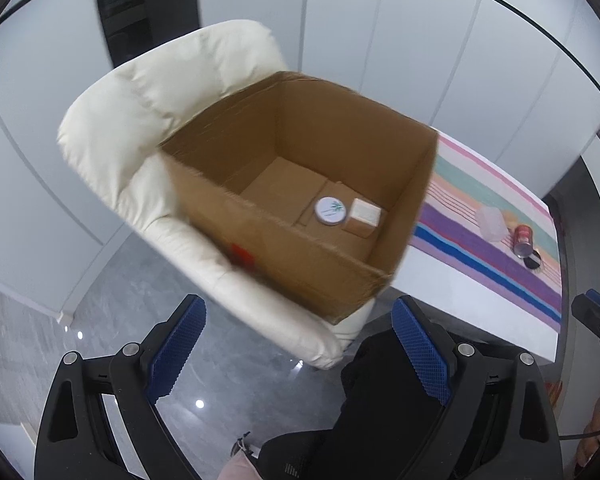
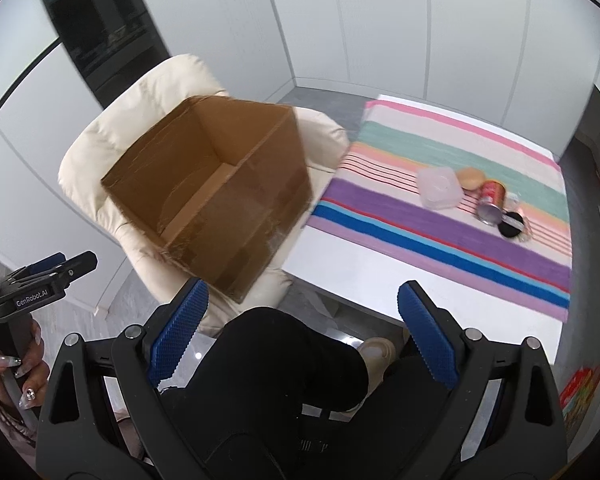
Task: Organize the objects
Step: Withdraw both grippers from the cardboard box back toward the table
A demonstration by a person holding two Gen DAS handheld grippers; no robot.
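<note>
Left gripper [image 1: 298, 354]: nearest the lens, jaws spread wide and holding nothing, hanging above the floor on the near side of the open brown cardboard box [image 1: 300, 184].
Right gripper [image 2: 302, 338]: jaws likewise spread and empty, over the person's dark-trousered leg, near side of the box.
Box: sits on the cream padded armchair [image 1: 148, 120], beside the striped cloth's end.
Already inside: a round white-lidded tin [image 1: 331, 210] and a small pale cube-shaped carton [image 1: 364, 217], touching, on the box floor.
Still out: on the white worktop [image 2: 340, 276] with its striped cloth [image 2: 452, 236], well apart from the box, a clear plastic lidded tub [image 2: 438, 188], a tan bun-like round [image 2: 471, 178], a red tin can lying on its side [image 2: 491, 202] and a black round pad [image 2: 511, 225], clustered close.
Step in hand: seemingly between deposits, both grippers free.
Next move: probably the right gripper reaching to the cluster; the can may roll, so close across its body.
</note>
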